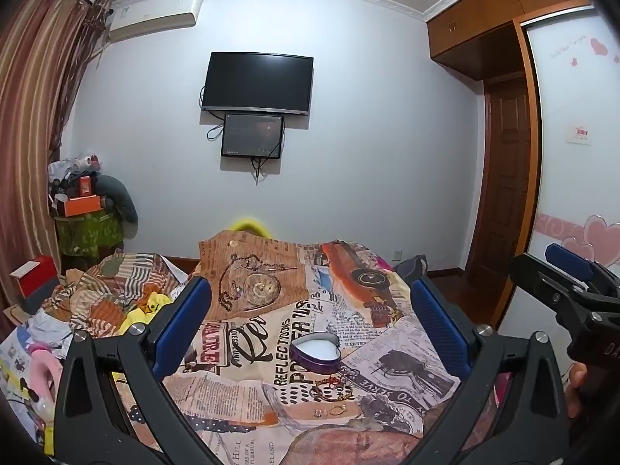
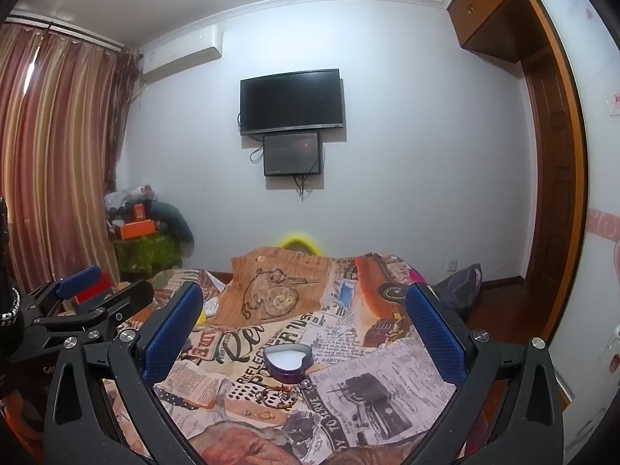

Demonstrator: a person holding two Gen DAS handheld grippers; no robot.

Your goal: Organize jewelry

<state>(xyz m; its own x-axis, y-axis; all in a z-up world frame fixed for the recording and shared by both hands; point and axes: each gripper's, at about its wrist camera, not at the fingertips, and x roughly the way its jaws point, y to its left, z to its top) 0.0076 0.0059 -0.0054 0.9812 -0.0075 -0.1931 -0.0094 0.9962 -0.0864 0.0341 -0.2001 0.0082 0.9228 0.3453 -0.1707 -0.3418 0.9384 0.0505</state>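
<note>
A purple heart-shaped tin (image 1: 316,352) with a white lining stands open on a newspaper-print cloth (image 1: 248,399); it also shows in the right wrist view (image 2: 287,360). Just in front of it lies a small tangle of bracelets and chains (image 1: 333,385) (image 2: 281,395), and nearer still two small rings (image 1: 331,411) (image 2: 260,414). My left gripper (image 1: 310,325) is open and empty, held above the cloth with the tin between its blue pads. My right gripper (image 2: 304,321) is open and empty in the same way. Each gripper shows at the edge of the other's view.
The cloth covers a raised surface in a bedroom. Crumpled patterned cloth and yellow toys (image 1: 116,302) lie to the left. A red box (image 1: 35,279) stands at far left. A TV (image 1: 257,83) hangs on the far wall, a wooden wardrobe (image 1: 503,178) at right.
</note>
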